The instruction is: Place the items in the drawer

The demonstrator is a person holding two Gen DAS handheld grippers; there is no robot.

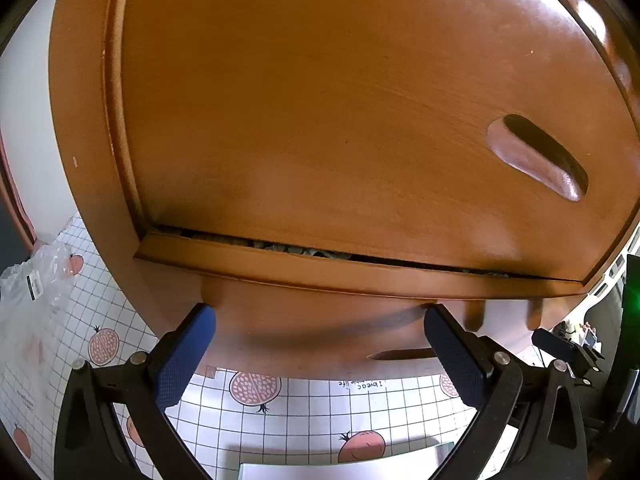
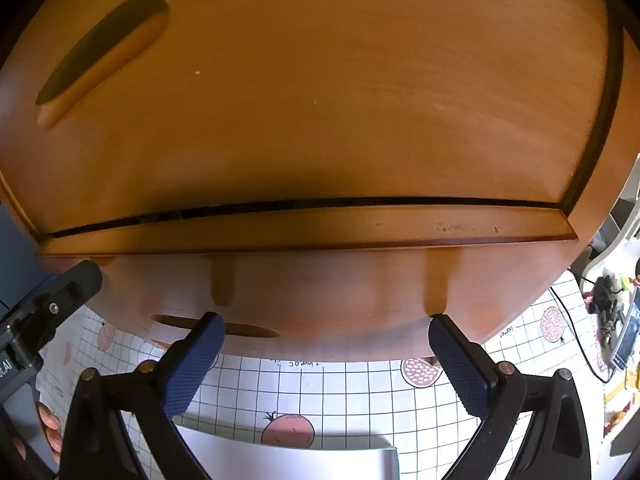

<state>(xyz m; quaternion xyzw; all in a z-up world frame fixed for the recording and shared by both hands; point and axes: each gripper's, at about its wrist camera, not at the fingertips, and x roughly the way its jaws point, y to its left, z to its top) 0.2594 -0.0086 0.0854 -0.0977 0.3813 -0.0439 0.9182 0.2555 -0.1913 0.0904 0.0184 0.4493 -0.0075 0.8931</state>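
In the left wrist view the left gripper [image 1: 320,354] stands with its blue-padded fingers [image 1: 182,354] spread wide and nothing between them; a white sheet [image 1: 344,468] lies at the bottom edge beneath it; beyond it the tabletop [image 1: 304,412], covered in a white grid-pattern cloth with printed pomegranates, runs up to the foot of a wooden cabinet [image 1: 80,128]; a crumpled clear plastic bag [image 1: 36,272] lies on the cloth to the left. The fingertips sit close against the cabinet's lower panel, though contact cannot be told; above them the drawer [image 1: 340,112] fills the view, pushed in so that only a thin dark gap shows along its lower edge, with something pale and crumpled visible inside that gap; its recessed oval handle [image 1: 538,156] sits to the right.

In the right wrist view the right gripper [image 2: 326,356] is likewise wide open and empty; its fingertips lie near the lower panel, where a second handle slot [image 2: 240,328] shows just behind the left finger; the left gripper's black body shows at the left edge; the drawer front rises above, with a narrow dark seam beneath it; cluttered items stand far off at the right.
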